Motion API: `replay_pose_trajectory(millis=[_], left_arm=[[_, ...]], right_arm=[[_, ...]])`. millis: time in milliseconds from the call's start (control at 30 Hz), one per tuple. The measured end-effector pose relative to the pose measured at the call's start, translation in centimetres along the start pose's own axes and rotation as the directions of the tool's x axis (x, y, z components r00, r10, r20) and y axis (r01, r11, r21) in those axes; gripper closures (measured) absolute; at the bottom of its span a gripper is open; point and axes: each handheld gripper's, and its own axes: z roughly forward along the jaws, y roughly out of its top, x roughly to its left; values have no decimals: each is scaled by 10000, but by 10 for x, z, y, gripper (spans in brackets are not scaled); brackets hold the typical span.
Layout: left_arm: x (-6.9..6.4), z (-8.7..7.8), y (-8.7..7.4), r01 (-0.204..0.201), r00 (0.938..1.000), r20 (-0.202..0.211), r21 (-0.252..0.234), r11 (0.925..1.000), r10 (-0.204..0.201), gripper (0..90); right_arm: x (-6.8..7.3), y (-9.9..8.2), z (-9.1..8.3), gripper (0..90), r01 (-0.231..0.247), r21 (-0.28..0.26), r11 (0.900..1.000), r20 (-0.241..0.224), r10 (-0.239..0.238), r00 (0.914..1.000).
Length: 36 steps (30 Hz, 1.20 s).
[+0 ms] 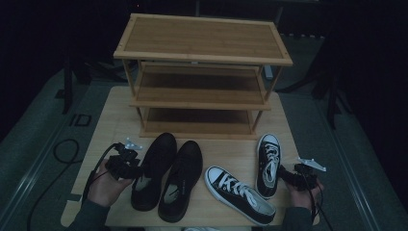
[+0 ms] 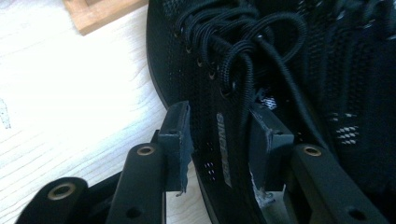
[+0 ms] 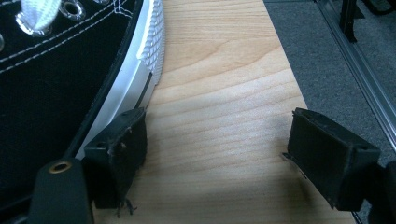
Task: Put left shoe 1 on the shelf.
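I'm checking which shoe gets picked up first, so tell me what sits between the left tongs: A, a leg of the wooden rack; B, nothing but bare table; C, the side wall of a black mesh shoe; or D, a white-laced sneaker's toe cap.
C: in the left gripper view the left tongs straddle the side wall of the black mesh shoe, one pad outside it and one inside by the laces.
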Motion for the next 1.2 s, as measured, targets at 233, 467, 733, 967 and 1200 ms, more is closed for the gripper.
replay_pose_trajectory(millis=[233, 467, 733, 967, 1200], left_arm=[[-3, 14, 5, 83, 9997, -229, 378, 9993, -74, 656], [-5, 25, 7, 37, 9986, -527, 490, 9988, -11, 816], [2, 23, 4, 703, 9969, -346, 54, 9975, -700, 881], [12, 21, 6, 1229, 9924, -57, -270, 9921, -1231, 884], [19, 16, 11, 1476, 9889, -75, -565, 9874, -1482, 885]], right_arm=[[0, 0, 0, 196, 6, 4, 10000, -2, -6, 10000], [0, 0, 0, 196, 3, 4, 10000, -1, -3, 10000], [0, 0, 0, 196, -1, 2, 10000, -2, 1, 10000], [0, 0, 0, 196, -1, 2, 10000, -1, 1, 10000], [0, 0, 0, 196, -1, 2, 10000, -4, 1, 10000]])
